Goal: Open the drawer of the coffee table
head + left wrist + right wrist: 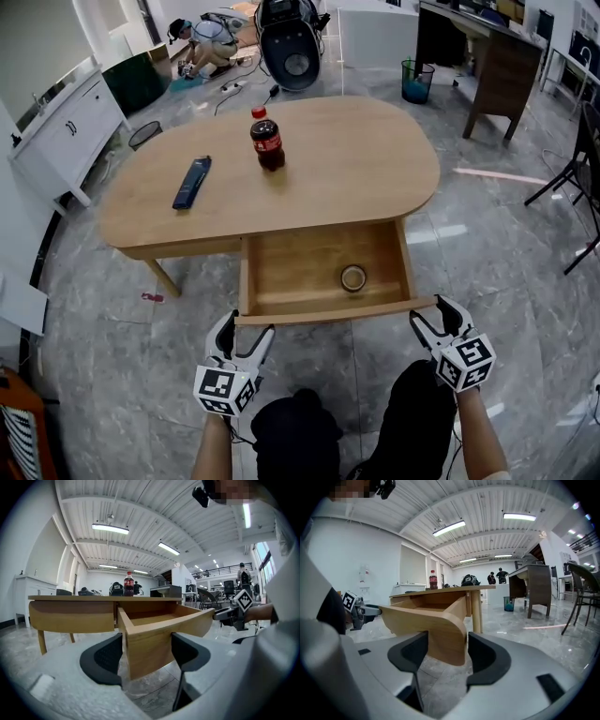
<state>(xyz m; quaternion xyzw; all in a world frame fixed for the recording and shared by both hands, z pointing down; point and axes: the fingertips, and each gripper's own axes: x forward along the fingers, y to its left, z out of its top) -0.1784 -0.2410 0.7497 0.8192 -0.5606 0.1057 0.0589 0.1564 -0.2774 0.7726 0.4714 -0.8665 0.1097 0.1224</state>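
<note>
The oval wooden coffee table (366,164) has its drawer (300,272) pulled far out toward me. A small round tape roll (353,277) lies inside it. My left gripper (246,333) sits at the left corner of the drawer front (145,639), jaws wide apart with the corner between them. My right gripper (433,315) stands the same way at the right corner (447,634), with small gaps beside the wood. In each gripper view, the left gripper (144,654) and the right gripper (443,652) straddle a corner, and the other gripper shows across the drawer front.
A cola bottle (267,139) and a flat blue object (191,182) rest on the tabletop. My knees are just behind the grippers. A white cabinet (66,131) stands at the left, and a dark desk (492,56) and a bin (416,81) at the far right. A person crouches at the back.
</note>
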